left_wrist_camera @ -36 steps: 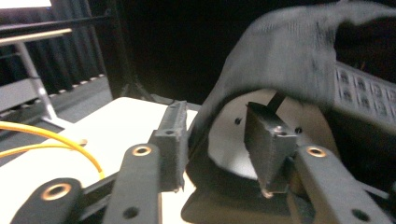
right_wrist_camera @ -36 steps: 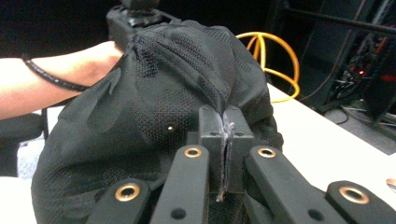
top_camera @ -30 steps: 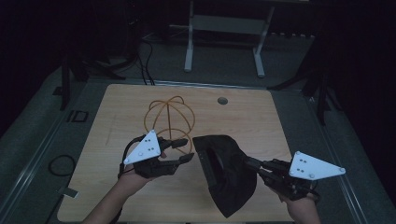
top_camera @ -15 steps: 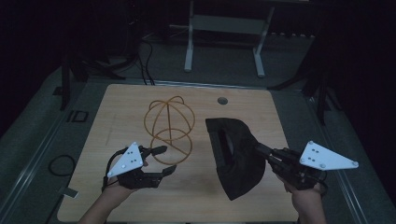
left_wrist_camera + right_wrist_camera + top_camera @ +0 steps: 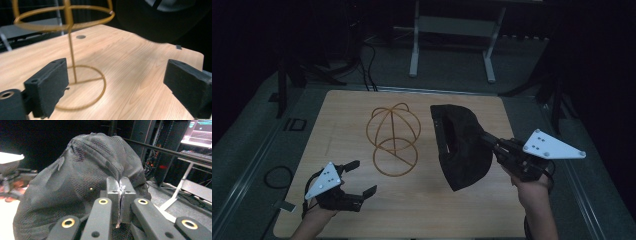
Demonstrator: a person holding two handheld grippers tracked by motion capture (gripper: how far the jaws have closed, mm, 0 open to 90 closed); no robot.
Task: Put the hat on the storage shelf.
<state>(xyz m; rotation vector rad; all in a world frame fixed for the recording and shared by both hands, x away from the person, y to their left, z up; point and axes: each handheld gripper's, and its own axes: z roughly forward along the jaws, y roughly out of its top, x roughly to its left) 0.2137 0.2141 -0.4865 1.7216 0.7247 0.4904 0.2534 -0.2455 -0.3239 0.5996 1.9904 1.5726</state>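
the cap (image 5: 462, 145) is held up off the table (image 5: 492, 210) by the right gripper (image 5: 492, 142), its jaws pinched tight on the fabric, as is seen close up in the right gripper view (image 5: 120, 202), where mesh is bunched around the two pressed pads. a second ago the cap hung lower and nearer the person; it has since been lifted and carried toward the far right, just beside the wire stand (image 5: 393, 140) but apart from it.

the left gripper (image 5: 357, 177) has been drawn back from the stand to the near left corner of the table, and its jaws have just been opening: they now stand wide with nothing between them. in the left gripper view (image 5: 115, 82) the stand (image 5: 75, 65) is seen ahead, well beyond the pads, untouched. the stand itself has been left where it stood.

judged from this, the left hand's part with the cap seems finished, and the cap is being readied to go over the stand's dome; that step is not yet done.

the dome's top is cut off in the left gripper view, and the cap (image 5: 160, 20) is a dark blur there. which part of the cap is gripped cannot be told. the room behind the table is too dark to be made out.
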